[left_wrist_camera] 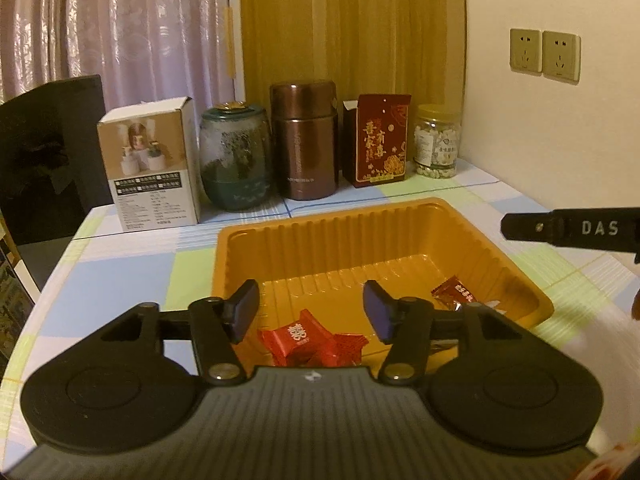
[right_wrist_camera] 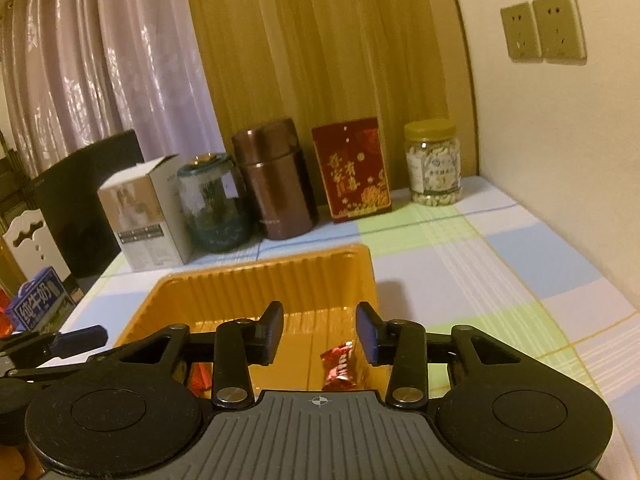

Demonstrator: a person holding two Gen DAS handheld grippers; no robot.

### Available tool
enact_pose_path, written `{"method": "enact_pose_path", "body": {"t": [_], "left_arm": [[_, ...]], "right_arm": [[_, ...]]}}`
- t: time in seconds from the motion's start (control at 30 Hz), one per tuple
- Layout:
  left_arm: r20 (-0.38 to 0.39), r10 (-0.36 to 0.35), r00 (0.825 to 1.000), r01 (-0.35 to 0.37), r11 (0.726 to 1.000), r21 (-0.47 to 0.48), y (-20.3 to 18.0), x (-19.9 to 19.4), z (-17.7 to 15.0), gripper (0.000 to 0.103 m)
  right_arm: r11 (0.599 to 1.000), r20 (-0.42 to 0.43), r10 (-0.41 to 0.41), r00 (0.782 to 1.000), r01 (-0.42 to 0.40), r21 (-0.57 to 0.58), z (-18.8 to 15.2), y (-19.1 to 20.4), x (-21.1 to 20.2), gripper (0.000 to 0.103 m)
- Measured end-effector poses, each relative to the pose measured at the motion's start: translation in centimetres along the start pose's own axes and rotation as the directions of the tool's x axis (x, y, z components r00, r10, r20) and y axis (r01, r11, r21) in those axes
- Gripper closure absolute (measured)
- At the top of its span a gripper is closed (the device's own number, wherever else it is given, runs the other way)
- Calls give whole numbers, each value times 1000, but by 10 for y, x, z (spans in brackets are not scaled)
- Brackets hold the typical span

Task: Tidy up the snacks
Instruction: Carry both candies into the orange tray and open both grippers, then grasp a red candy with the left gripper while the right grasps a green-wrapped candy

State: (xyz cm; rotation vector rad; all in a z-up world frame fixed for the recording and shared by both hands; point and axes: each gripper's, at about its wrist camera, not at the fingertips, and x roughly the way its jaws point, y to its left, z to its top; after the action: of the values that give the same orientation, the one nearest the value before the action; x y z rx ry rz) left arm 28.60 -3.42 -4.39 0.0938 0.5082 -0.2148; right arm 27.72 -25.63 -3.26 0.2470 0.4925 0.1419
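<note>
An orange ribbed plastic tray [left_wrist_camera: 400, 220] sits on the checked tablecloth. In it lie two red wrapped candies [left_wrist_camera: 296, 336] near the front and a dark red wrapped candy [left_wrist_camera: 452, 294] at the right. My left gripper [left_wrist_camera: 310, 310] is open and empty above the tray's front, over the red candies. In the right wrist view the tray [right_wrist_camera: 280, 276] lies ahead, with a dark red candy [right_wrist_camera: 340, 364] under my right gripper [right_wrist_camera: 320, 330], which is open and empty. A red wrapper [right_wrist_camera: 200, 376] shows at lower left. The right gripper's finger [left_wrist_camera: 572, 230] enters the left wrist view from the right.
Along the back stand a white box [left_wrist_camera: 152, 168], a green glass jar [left_wrist_camera: 234, 160], a brown flask [left_wrist_camera: 304, 144], a red box [left_wrist_camera: 380, 140] and a nut jar [left_wrist_camera: 436, 142]. A wall [left_wrist_camera: 540, 120] is at right. A black chair [left_wrist_camera: 52, 152] stands at left.
</note>
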Motion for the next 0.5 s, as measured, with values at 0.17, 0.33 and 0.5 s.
{"method": "enact_pose_path", "body": {"t": [0.17, 0.33, 0.5], "left_arm": [[16, 9, 1000, -9, 1000, -10, 4, -23, -4, 36], [4, 5, 1000, -5, 999, -51, 11, -52, -17, 33], [-16, 6, 1000, -7, 998, -57, 15, -84, -38, 29]], "right_arm": [[1000, 29, -17, 999, 17, 6, -5, 0, -29, 60], [999, -6, -37, 999, 37, 3, -23, 1, -57, 58], [999, -50, -43, 998, 42, -21, -45, 4, -78, 58]]}}
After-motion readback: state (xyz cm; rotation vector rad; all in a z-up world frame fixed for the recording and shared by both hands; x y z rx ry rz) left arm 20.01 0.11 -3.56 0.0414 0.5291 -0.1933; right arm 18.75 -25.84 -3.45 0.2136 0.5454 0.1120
